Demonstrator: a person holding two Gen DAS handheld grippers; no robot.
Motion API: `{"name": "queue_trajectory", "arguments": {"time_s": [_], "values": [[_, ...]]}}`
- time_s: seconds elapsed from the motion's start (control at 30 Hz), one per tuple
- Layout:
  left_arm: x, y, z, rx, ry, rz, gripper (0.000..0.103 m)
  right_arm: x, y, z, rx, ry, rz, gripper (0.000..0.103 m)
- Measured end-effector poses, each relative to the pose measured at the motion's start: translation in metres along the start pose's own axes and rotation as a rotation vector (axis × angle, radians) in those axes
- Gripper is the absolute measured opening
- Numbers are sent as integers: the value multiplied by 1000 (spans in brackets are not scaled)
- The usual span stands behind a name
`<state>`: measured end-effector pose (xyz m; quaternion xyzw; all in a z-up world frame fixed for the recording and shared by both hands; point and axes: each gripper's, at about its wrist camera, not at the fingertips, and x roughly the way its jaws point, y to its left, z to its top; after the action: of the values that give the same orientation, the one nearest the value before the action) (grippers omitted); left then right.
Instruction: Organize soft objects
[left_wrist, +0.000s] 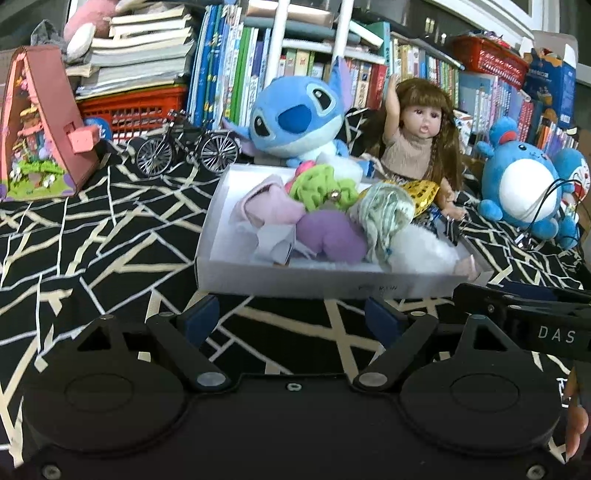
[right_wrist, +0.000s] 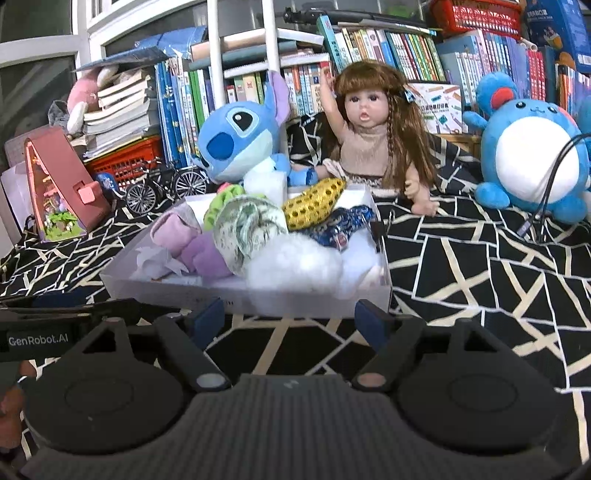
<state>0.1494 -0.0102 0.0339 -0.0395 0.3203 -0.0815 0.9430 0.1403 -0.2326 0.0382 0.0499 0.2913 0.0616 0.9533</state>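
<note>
A shallow white box (left_wrist: 218, 221) (right_wrist: 122, 273) sits on the black patterned cloth, heaped with soft things: a pale pink cloth (left_wrist: 269, 206), a purple plush piece (left_wrist: 328, 236) (right_wrist: 207, 254), a green frilly piece (left_wrist: 317, 184), a pale green printed fabric (left_wrist: 384, 214) (right_wrist: 247, 225), a gold sequin piece (right_wrist: 317, 203) and white fluff (left_wrist: 421, 251) (right_wrist: 295, 262). My left gripper (left_wrist: 293, 319) stands open just in front of the box's near wall, nothing between its fingers. My right gripper (right_wrist: 288, 319) is likewise open and empty before the same wall. The right gripper's body (left_wrist: 524, 314) shows beside the left.
Behind the box stand a blue plush alien (left_wrist: 295, 118) (right_wrist: 236, 144), a long-haired doll (left_wrist: 421, 140) (right_wrist: 373, 136) and a round blue plush (left_wrist: 524, 184) (right_wrist: 528, 158). A model bicycle (left_wrist: 184, 147), a pink toy house (left_wrist: 40, 125), red baskets and shelved books line the back.
</note>
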Motion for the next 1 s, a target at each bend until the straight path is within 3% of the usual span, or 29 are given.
{"name": "queue_trajectory", "arguments": {"time_s": [0.33, 1.0], "values": [[17, 1, -15, -30, 60, 65, 85, 14, 5, -19, -26, 41, -64, 88], [26, -8, -25, 20, 39, 122, 91, 33, 9, -30, -28, 94, -129, 97]]}}
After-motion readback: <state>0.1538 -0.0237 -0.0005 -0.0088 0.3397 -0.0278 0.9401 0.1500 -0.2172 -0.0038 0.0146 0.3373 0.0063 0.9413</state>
